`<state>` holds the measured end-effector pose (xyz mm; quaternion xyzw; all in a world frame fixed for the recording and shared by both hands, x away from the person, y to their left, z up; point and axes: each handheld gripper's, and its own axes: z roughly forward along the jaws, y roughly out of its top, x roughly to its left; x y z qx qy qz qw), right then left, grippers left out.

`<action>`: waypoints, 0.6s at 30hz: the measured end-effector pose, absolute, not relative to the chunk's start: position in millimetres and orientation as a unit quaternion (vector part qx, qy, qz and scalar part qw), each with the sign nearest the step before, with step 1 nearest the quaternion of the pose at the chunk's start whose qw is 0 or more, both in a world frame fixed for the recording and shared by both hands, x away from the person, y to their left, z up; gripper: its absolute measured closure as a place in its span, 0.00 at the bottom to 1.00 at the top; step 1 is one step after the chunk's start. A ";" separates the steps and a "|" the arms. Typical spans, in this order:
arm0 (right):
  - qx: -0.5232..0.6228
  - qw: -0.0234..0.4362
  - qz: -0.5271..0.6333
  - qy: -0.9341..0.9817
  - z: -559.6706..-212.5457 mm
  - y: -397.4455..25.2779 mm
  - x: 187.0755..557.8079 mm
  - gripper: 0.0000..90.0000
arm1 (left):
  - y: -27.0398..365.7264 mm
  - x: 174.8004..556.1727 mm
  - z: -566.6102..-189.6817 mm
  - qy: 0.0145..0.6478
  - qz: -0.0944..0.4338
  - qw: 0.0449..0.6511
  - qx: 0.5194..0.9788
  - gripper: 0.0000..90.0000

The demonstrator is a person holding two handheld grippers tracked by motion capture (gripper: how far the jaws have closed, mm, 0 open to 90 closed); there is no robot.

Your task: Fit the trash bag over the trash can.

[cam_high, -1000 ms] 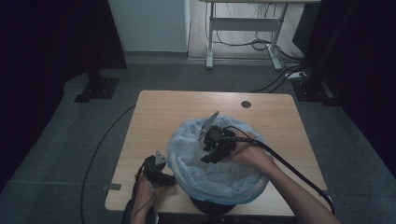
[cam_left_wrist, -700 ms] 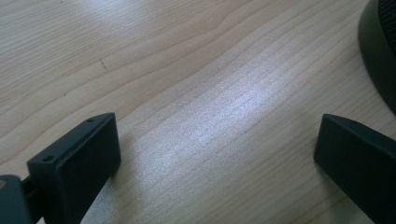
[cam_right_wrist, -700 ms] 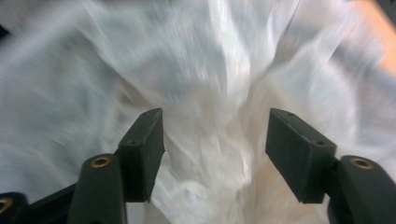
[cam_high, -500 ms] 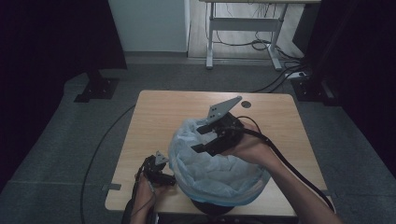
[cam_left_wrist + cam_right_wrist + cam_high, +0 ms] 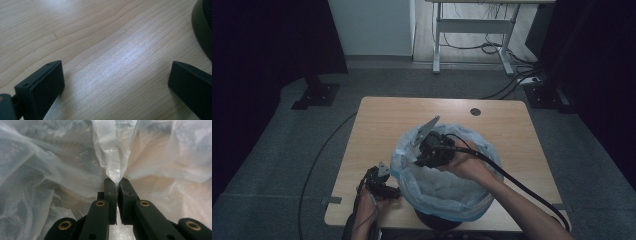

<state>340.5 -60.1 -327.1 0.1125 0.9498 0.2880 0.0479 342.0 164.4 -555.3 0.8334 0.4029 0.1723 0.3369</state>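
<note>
A clear plastic bag point(image 5: 447, 185) lines a round black bin point(image 5: 437, 220) at the table's near edge, its rim folded over the bin's outside. My right gripper point(image 5: 424, 157) reaches into the bag's left side from above. Seen along its jaws, the right gripper point(image 5: 117, 182) is shut on a pinched fold of the plastic bag point(image 5: 113, 150). My left gripper point(image 5: 384, 185) rests low on the wooden table point(image 5: 377, 130) just left of the bin. Its jaws stand wide apart, so the left gripper point(image 5: 115, 80) is open over bare wood, with the bin's black wall point(image 5: 202, 27) at the right.
A round cable hole point(image 5: 475, 111) sits near the table's far edge. A thick black cable point(image 5: 522, 185) trails from the right gripper over the person's forearm. Behind the table stand a white desk frame point(image 5: 472, 30) and floor cables point(image 5: 517, 80). A black stand base point(image 5: 314, 95) sits far left.
The right gripper lifted up with the bag bunched over the bin, then came down inside; the bag now hangs open with its rim over the bin. The left gripper stayed put.
</note>
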 end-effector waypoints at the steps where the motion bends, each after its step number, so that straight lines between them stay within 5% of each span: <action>1: 0.112 0.046 0.281 0.952 -328.6 -59.6 340.2 0.95 | 164.4 342.0 -555.3 0.403 0.172 0.337 0.833 0.00; 3: 0.110 0.038 0.269 0.956 -332.0 -58.9 339.4 0.95 | 164.4 342.0 -555.3 0.403 0.172 0.337 0.833 0.00; 9: 0.114 0.033 0.323 0.939 -314.4 -71.7 335.2 0.68 | 164.4 342.1 -555.2 0.403 0.172 0.337 0.833 0.00; 18: 0.146 0.095 0.396 0.901 -272.1 -110.3 342.6 0.59 | 164.4 342.1 -555.3 0.403 0.172 0.337 0.833 0.00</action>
